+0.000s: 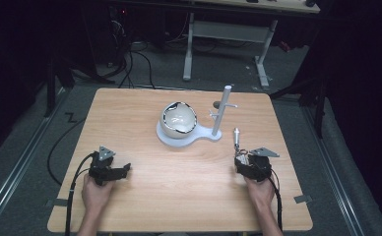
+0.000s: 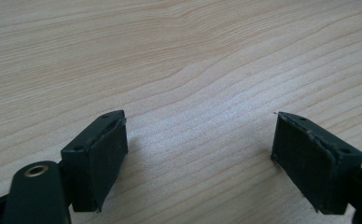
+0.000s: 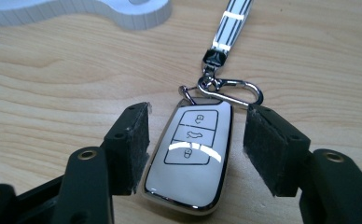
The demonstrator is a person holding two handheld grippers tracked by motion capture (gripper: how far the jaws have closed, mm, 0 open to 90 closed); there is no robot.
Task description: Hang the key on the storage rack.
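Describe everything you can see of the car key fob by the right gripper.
The car key fob lies flat on the wooden table, face up, between the open fingers of the right gripper, apparently untouched. Glossy silver case, three outlined buttons. A metal clip at its top joins a striped strap running towards the white stand.

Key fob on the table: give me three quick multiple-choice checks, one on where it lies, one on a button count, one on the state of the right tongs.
1. Where does the key fob lie?
A. flat on the table
B. on the white stand
C. inside the helmet

2. How many buttons does it show?
A. one
B. three
C. five

3. How do the right tongs stand?
A. clamped on the strap
B. shut, nothing between
C. open, fob between the pads, gaps both sides

Answers: 1 A, wood lies all round it; 2 B, three outlined icons in a column; 3 C, neither pad presses on it.
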